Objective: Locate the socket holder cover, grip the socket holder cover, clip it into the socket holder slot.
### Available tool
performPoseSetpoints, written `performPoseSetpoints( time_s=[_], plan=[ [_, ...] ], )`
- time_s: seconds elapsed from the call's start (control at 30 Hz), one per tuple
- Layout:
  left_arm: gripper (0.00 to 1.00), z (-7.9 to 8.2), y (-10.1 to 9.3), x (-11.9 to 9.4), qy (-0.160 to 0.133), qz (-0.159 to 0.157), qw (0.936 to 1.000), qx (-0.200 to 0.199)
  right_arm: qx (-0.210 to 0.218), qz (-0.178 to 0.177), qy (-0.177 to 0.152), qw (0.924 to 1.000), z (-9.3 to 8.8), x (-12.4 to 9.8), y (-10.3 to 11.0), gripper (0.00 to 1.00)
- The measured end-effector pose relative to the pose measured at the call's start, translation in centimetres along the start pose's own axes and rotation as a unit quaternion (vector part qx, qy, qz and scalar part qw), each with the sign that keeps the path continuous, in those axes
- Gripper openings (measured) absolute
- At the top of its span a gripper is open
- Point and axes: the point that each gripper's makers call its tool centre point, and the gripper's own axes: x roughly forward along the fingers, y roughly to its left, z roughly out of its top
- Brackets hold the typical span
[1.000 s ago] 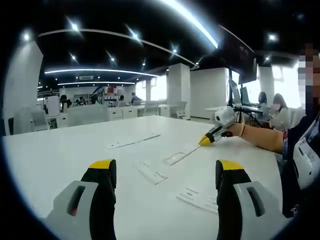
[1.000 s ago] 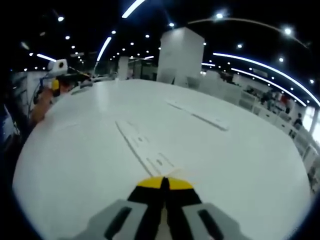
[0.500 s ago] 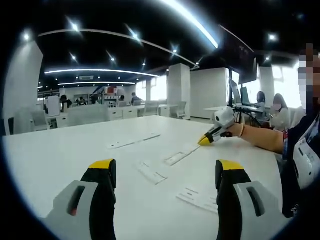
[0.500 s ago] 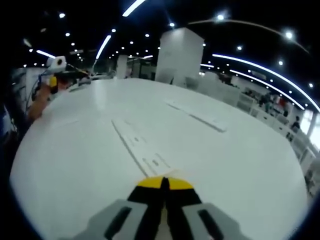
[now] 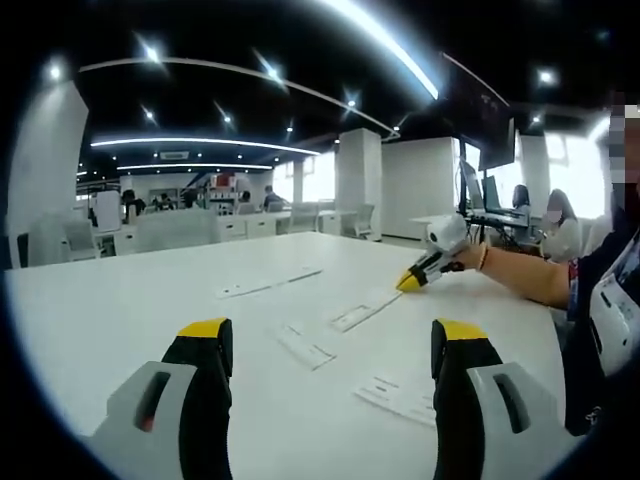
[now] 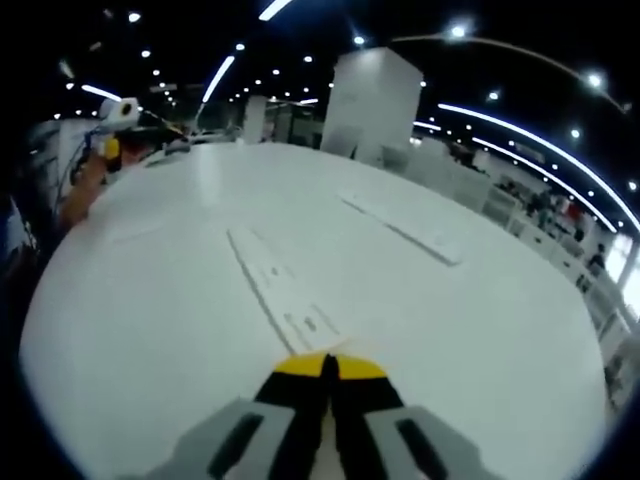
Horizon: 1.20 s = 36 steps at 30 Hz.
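Observation:
In the left gripper view my left gripper point(image 5: 332, 335) stands open above the white table point(image 5: 120, 310), nothing between its yellow-tipped jaws. Flat white pieces lie ahead: a short cover point(image 5: 305, 346), another cover point(image 5: 400, 397) and a longer holder strip point(image 5: 362, 312). My right gripper point(image 5: 412, 281) comes in from the right, tip down at that strip's far end. In the right gripper view my right gripper point(image 6: 328, 367) is shut, and the holder strip point(image 6: 280, 298) runs away from its tips. I cannot tell whether the strip's end is pinched.
A second long white strip point(image 5: 268, 283) lies further back, also seen as the strip point(image 6: 400, 232) in the right gripper view. A person's forearm point(image 5: 520, 275) reaches in from the right. The left gripper point(image 6: 120, 110) shows at the table's far left. Desks and chairs point(image 5: 180, 228) stand behind.
The right gripper view has tilted slightly, so the table sits a little lower in it. The pieces and both grippers keep their places.

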Motion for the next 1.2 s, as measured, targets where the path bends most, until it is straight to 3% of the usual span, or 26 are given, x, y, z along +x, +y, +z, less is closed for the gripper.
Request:
performPoseSetpoints(
  time_s=[0.33, 1.2],
  plan=[
    [0.81, -0.09, -0.43, 0.19, 0.000, -0.012, 0.9999, -0.007, 0.016, 0.038, 0.021, 0.9989, -0.12, -0.02, 0.12, 0.04],
    [0.81, -0.71, -0.83, 0.63, 0.013, -0.016, 0.9998, 0.000, 0.043, 0.044, -0.036, 0.9974, 0.04, 0.14, 0.17, 0.04]
  ],
)
